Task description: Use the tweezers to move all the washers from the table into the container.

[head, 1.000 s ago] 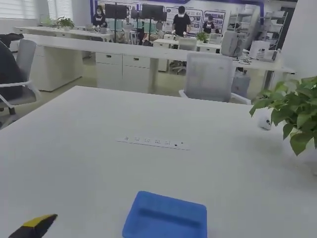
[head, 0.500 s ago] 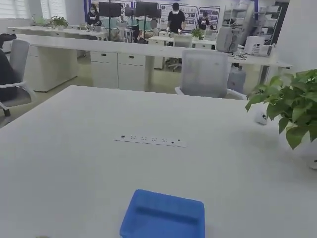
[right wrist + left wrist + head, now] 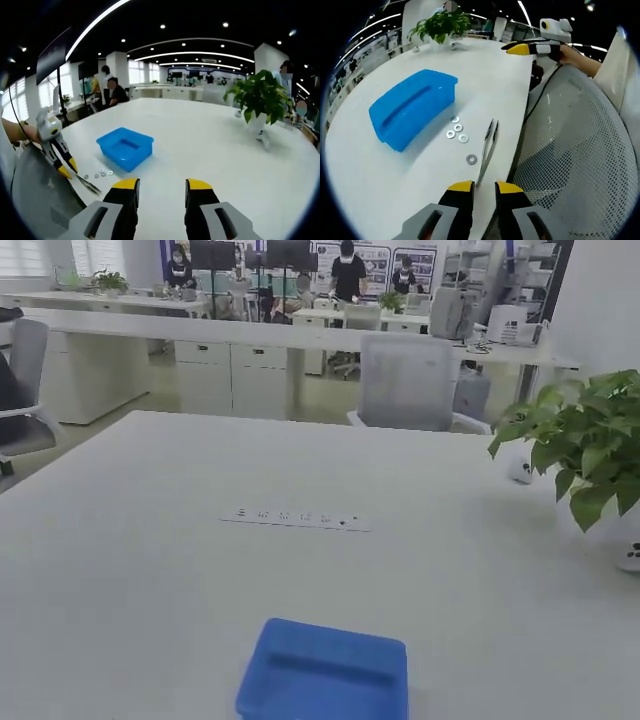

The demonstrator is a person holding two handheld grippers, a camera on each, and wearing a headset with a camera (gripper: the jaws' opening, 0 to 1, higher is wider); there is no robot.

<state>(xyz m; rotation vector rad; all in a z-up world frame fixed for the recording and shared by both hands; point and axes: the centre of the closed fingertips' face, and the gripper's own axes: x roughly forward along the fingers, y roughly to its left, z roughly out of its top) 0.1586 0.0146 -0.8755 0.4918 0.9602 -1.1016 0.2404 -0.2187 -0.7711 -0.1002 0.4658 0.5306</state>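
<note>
— How was the left gripper (image 3: pixel 484 189) posed?

— It was held low over the near edge of the white table (image 3: pixel 500 75), pointed along that edge; its yellow-tipped jaws were parted by a narrow gap and nothing was gripped; the near end of the slim metal tweezers (image 3: pixel 488 147) was seen just ahead of that gap.

— And the right gripper (image 3: pixel 162 186)?

— It was carried in a hand (image 3: pixel 572 54) off the table's edge and aimed across the tabletop; its jaws were spread wide and were empty.

— Where were the task's things found?

— Five small flat metal washers (image 3: pixel 458 128) were laid between the tweezers and the blue rectangular plastic container (image 3: pixel 412 107); four were clustered near the container; one was set apart, just beside the tweezers.
</note>
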